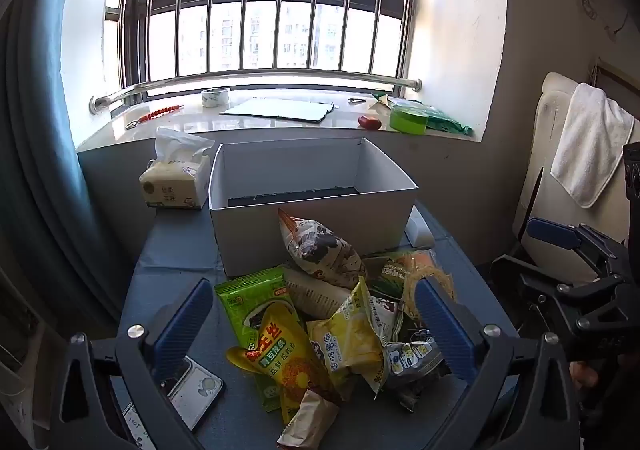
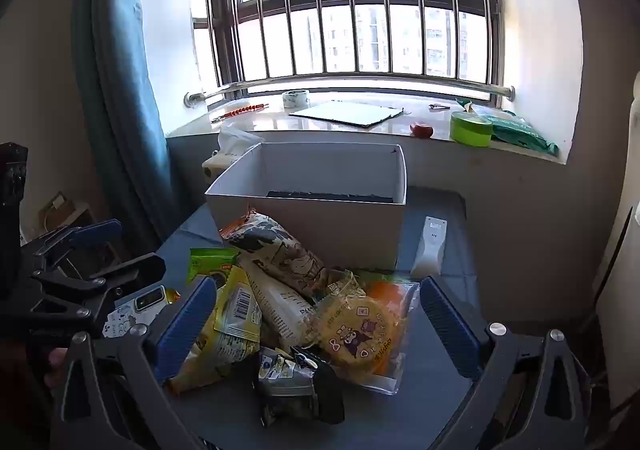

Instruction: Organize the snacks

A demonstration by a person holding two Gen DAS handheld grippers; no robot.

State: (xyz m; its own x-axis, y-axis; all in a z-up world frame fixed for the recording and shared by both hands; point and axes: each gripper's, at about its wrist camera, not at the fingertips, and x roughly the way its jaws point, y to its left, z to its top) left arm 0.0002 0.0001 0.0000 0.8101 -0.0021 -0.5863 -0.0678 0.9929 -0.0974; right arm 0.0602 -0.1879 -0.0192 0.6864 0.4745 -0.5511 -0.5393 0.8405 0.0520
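A pile of snack packets (image 1: pixel 332 314) lies on the blue table in front of an open white box (image 1: pixel 312 186), which looks empty. A brown patterned bag (image 1: pixel 320 246) leans on the box's front wall. My left gripper (image 1: pixel 316 314) is open above the pile, its blue fingers (image 1: pixel 184 326) either side of green and yellow packets (image 1: pixel 260 314). In the right wrist view my right gripper (image 2: pixel 316 314) is open over the same pile (image 2: pixel 296 306), above a clear bag with a round yellow cake (image 2: pixel 360 330). The box (image 2: pixel 312 218) stands just behind.
A tissue pack (image 1: pixel 176 182) stands left of the box. A white remote (image 2: pixel 430 246) lies right of it. A phone (image 1: pixel 196 390) lies at the left. The windowsill (image 1: pixel 280 118) holds tape, a board and green items. A towel-draped chair (image 1: pixel 580 154) stands right.
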